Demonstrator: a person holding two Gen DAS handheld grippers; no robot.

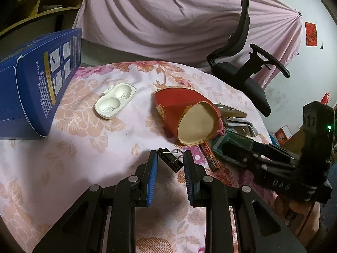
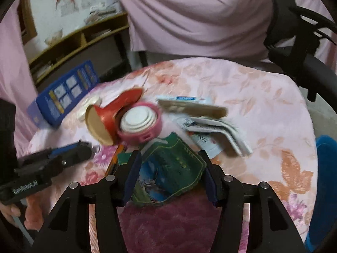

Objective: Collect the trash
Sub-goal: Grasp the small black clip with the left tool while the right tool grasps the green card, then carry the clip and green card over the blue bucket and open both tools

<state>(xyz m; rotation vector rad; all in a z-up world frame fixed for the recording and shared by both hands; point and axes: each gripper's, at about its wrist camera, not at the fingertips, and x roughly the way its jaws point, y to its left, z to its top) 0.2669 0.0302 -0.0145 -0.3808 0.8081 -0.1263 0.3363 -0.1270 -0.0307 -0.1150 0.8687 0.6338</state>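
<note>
— What are we working on?
— We see a round table under a pink floral cloth (image 1: 88, 130).
— And what do we find on it?
— A blue carton (image 1: 38, 84) at the left edge, a white two-cup tray (image 1: 114, 103), a tipped red paper cup (image 1: 185, 116), a black binder clip (image 1: 170, 160), a green wrapper (image 2: 174, 168) and folded papers (image 2: 212, 126).
</note>
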